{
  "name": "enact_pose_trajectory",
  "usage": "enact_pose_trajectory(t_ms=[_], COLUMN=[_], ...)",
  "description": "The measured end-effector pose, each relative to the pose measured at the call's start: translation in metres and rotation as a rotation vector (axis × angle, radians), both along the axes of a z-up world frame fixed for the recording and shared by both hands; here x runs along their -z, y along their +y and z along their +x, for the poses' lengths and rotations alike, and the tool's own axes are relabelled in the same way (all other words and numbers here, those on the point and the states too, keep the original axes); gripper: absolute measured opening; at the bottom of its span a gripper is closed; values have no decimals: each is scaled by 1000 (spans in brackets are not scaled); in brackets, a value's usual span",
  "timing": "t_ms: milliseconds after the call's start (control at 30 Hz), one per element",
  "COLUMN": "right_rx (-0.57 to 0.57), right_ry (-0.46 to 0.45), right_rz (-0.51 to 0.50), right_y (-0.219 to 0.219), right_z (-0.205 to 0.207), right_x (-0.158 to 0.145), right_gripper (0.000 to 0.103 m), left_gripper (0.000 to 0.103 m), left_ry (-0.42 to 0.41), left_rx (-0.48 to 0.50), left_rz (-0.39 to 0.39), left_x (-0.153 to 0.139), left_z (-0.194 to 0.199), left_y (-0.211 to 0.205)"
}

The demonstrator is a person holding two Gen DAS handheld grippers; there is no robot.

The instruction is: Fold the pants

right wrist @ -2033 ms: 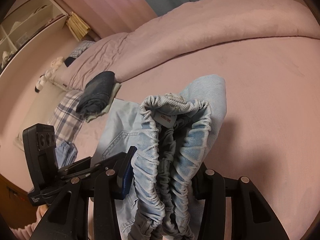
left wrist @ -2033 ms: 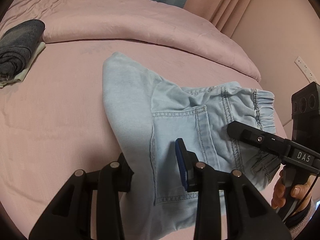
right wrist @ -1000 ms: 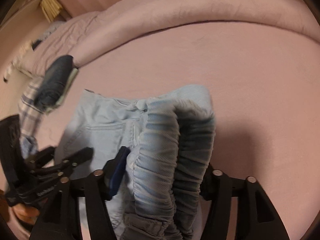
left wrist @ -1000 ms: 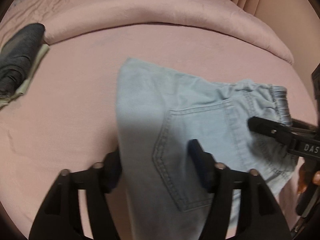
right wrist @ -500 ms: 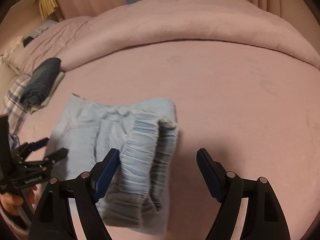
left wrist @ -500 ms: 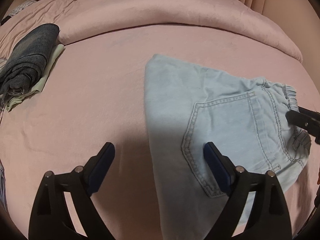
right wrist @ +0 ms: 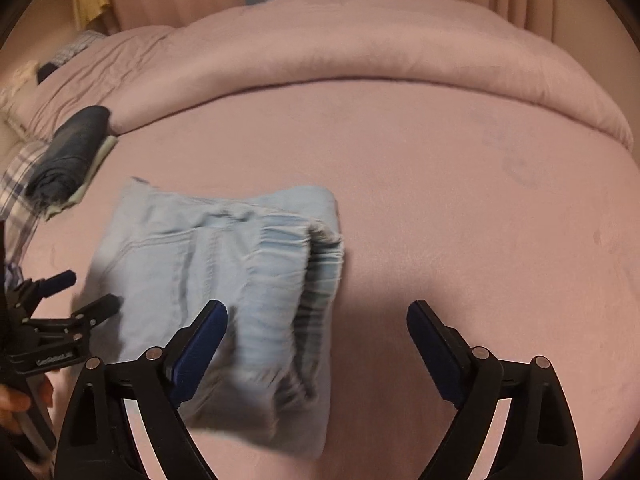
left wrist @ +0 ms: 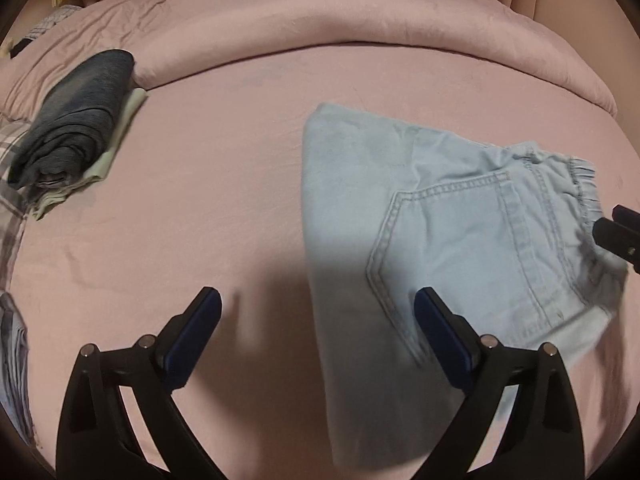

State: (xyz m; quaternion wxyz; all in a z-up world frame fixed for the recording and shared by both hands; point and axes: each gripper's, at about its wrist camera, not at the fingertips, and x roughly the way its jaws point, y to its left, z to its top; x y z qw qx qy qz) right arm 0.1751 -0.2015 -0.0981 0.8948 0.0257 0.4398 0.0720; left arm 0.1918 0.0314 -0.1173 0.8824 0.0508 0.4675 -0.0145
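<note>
Opening both sets of jaws — we see left gripper (left wrist: 316, 320) and right gripper (right wrist: 318, 328) spreading wide, pads off cloth. Folded light-blue pants (left wrist: 460, 240) lie flat on pink bed (left wrist: 200, 184), released — dark folded stack (left wrist: 76, 116) well apart at far left.

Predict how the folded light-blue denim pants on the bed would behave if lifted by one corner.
The pants would probably flop open, since the layers lie loose and unpinned. The bunched elastic waistband looks thickest, so that end would likely hang lowest. Soft denim should hardly slip.
</note>
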Motion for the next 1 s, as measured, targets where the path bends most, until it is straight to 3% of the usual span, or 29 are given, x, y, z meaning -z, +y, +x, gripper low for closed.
enact_pose_trajectory(t_ms=[200, 467, 667, 1000], right_rx=[-26, -52, -79, -81], right_ry=[-50, -134, -178, -204], right_rz=[-30, -23, -19, -18], right_y=[11, 21, 30, 38], right_z=[-33, -75, -105, -138], right_x=[-24, -59, -84, -97], right_gripper=[95, 102, 102, 102], left_gripper=[102, 102, 102, 102], left_ry=[-47, -116, -157, -190], left_rx=[-45, -35, -51, -52], left_rz=[-25, -45, 14, -14], left_x=[-26, -66, -87, -106], left_z=[-35, -90, -122, -150], left_y=[3, -1, -7, -9])
